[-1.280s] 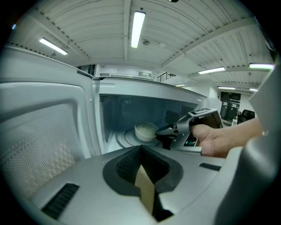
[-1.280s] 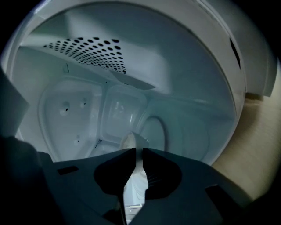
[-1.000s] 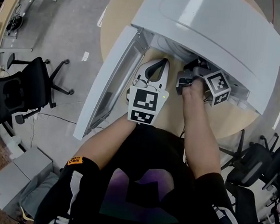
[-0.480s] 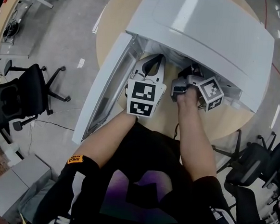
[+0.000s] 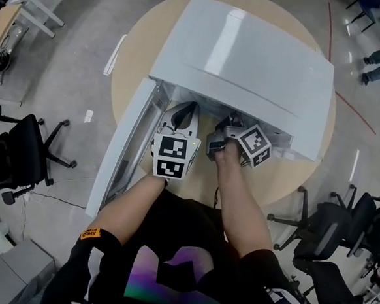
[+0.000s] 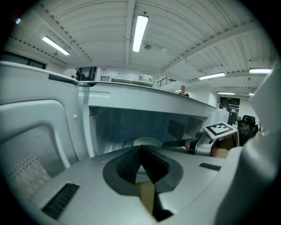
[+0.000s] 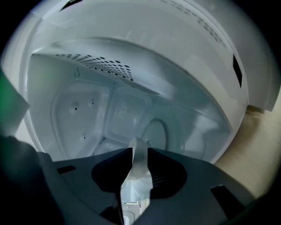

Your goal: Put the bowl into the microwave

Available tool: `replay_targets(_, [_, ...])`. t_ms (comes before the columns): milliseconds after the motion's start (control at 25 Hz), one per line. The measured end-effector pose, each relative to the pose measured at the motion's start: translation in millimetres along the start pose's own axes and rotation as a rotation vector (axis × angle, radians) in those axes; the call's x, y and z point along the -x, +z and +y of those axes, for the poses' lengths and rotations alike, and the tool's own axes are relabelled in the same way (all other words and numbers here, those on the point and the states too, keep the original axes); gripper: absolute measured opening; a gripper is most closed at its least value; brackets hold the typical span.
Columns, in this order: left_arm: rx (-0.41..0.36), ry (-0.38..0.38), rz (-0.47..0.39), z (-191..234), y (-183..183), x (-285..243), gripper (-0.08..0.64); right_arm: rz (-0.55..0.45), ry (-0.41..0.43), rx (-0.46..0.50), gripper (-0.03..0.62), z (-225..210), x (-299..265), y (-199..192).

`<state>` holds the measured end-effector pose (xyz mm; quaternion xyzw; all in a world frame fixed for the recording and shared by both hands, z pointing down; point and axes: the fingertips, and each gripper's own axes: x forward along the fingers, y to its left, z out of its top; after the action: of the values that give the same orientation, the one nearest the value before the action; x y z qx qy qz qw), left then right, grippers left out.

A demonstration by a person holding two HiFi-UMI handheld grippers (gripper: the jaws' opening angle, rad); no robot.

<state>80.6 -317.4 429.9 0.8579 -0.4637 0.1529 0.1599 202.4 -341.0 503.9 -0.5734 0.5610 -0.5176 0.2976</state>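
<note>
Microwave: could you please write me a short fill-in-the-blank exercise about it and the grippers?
1. The door of the microwave stands ___.
2. The right gripper has its jaws clamped on the thin rim of the ___.
3. In shape, the table under the microwave is ___.
Missing words: open; bowl; round.

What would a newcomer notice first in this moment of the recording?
The big white microwave fills the round table, with its door hanging open on the left. Both grippers crowd its mouth. The left gripper has its jaws together, and the right gripper is inside the cavity, clamped on a pale edge that looks like the rim of the bowl.
</note>
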Motion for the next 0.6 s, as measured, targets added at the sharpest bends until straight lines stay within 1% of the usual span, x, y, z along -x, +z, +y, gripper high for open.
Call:
replay_targets(120, [0.002, -0.003, -0.001, 0.1, 0.6, 4.0, 0.046, -0.008, -0.014, 0.035, 0.095, -0.4, 7.9, -1.3])
replay_targets(320, [0.008, -0.014, -0.006, -2.2, 0.5, 7.6, 0.046, -0.022, -0.056, 0.141, 0.095, -2.9, 29.5, -0.1])
replay_targets(440, [0.014, -0.032, -0.008, -7.1, 2.0, 11.2, 0.046, -0.009, -0.061, 0.237, 0.095, 5.7, 44.1, -2.6])
replay_targets(600, [0.021, -0.061, -0.02, -15.7, 4.9, 21.8, 0.046, 0.039, -0.046, 0.401, 0.095, 25.7, 65.1, -16.1])
